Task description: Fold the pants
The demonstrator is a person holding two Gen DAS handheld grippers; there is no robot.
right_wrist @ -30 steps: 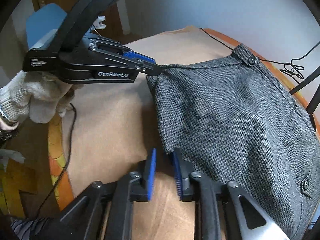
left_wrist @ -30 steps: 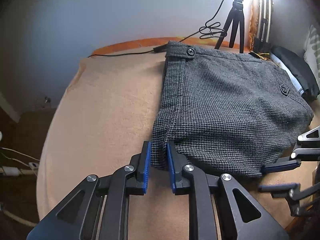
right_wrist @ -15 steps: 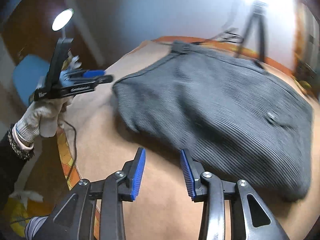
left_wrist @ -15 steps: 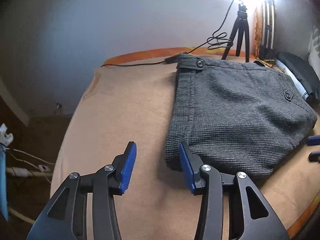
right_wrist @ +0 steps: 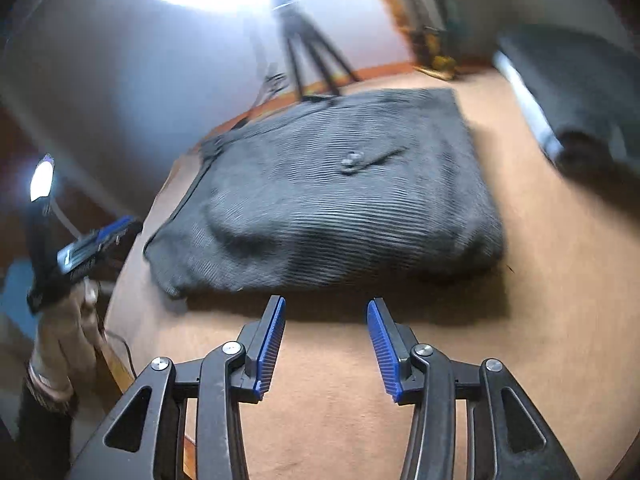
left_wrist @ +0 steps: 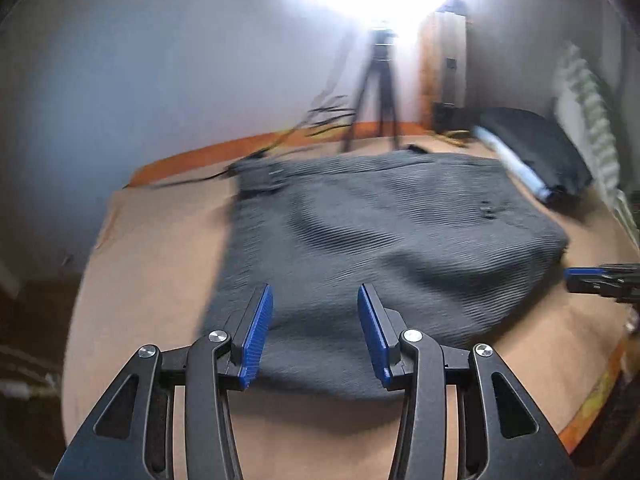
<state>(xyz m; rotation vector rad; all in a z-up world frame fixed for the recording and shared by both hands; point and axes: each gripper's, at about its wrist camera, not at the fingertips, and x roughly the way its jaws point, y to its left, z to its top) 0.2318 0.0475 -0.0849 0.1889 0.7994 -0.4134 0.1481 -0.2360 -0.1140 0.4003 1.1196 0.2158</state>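
The grey houndstooth pants (left_wrist: 380, 240) lie folded into a compact rectangle on the tan table cover (left_wrist: 152, 248); they also show in the right wrist view (right_wrist: 332, 200). My left gripper (left_wrist: 314, 332) is open and empty, hovering over the near edge of the fold. My right gripper (right_wrist: 326, 344) is open and empty, just short of the near edge of the pants (right_wrist: 332, 200). The right gripper's blue tip shows at the right edge of the left wrist view (left_wrist: 600, 280). The left gripper, in a gloved hand, shows at the left of the right wrist view (right_wrist: 80, 252).
A black tripod (left_wrist: 376, 96) and cables stand at the back by the wall. Dark folded clothes (left_wrist: 536, 148) lie at the back right, also in the right wrist view (right_wrist: 580, 92). The table's orange edge (left_wrist: 592, 404) runs near right.
Both grippers let go of the pants' near corners, opened wide and pulled back. The left one swung right over the near edge. The folded pants now rest flat on the table.
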